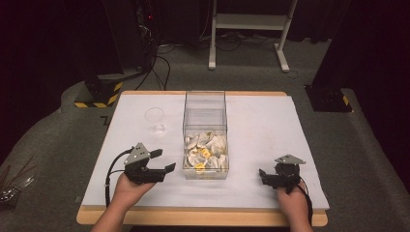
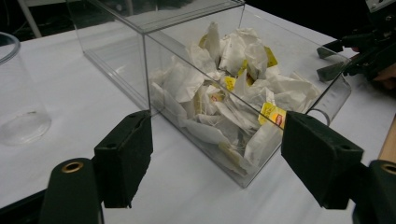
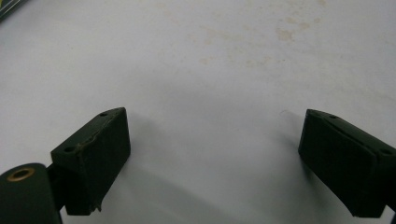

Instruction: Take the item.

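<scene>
Nearest, I log two hand-held grippers at the table's front edge. My left gripper sits low on the white table cover, jaws spread wide and empty, aimed at the near left corner of the clear box. My right gripper rests near the front right, jaws likewise wide apart with nothing between them; in its own view the right gripper faces bare, faintly stained cover.

Mid-table: the clear box, long side running away from me, open on top, its near half heaped with white paper sachets, several showing yellow tags. From the left gripper view the sachets press against the near wall.

Further left: one clear cup, upright, apart from the box.

Beyond: a white frame on grey floor.
</scene>
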Available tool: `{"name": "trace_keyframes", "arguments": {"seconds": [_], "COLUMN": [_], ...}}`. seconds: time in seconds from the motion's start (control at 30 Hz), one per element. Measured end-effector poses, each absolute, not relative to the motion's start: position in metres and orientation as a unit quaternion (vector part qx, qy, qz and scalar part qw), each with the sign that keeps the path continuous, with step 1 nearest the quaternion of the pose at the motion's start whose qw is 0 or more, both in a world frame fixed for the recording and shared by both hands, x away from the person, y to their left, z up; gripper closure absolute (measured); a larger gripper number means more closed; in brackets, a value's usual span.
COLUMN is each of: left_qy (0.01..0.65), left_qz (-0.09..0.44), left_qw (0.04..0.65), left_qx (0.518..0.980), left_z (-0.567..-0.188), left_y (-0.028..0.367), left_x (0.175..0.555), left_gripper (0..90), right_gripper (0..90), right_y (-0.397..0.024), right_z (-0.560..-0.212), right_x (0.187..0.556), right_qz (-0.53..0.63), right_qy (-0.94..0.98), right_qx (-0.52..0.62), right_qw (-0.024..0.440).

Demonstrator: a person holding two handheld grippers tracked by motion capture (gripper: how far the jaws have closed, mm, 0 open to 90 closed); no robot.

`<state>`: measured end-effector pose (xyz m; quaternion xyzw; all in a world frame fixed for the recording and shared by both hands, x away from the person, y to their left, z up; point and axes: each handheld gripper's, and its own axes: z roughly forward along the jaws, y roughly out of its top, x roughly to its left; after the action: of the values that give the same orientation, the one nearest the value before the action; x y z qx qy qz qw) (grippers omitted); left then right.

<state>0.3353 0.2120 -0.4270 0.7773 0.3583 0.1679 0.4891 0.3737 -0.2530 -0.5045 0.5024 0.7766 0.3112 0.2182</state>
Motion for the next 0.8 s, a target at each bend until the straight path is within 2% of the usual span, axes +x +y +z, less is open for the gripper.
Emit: {"name": "trace_keyframes", "arguments": {"seconds": [0.8], "left_qy": [0.337], "left_qz": [0.167], "left_qw": [0.486], "left_qx": [0.789], "left_z": [-0.414], "left_y": [0.185], "left_x": [0.348], "left_gripper": [23.5], "right_gripper": [8.9], "right_y": [-0.253], "right_z": [-0.505], "right_x": [0.374], "right_qz": [0.311], "right_qy": [0.777], "right_qx": [0.502], "right_qw": [0.219]}}
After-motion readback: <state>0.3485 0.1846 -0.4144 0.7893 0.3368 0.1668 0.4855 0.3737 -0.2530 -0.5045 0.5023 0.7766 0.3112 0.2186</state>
